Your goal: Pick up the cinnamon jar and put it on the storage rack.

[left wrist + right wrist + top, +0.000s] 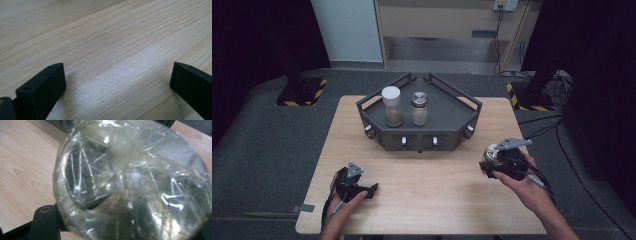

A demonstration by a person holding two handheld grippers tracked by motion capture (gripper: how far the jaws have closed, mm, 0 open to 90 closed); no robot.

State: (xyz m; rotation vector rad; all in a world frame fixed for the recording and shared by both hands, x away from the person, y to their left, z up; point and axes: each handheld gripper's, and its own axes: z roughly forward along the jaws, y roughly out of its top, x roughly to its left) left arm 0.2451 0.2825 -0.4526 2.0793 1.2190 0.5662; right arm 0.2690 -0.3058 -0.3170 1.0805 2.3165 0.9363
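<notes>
Right gripper (490, 159) is clamped on a clear jar (130, 182) near the desk's (422, 200) right edge. Left gripper (371, 189) rests with jaws apart. The smooth jar could slip if tilted.

A tray (462, 127) stands at the middle of the table's (422, 200) far edge, with two jars in it: one (392, 106) left, the other (420, 108) just right of it. The left hand-held gripper (371, 190) sits near the near-left corner; the right hand-held gripper (486, 161), near the right edge, holds a third jar (130, 182).
</notes>
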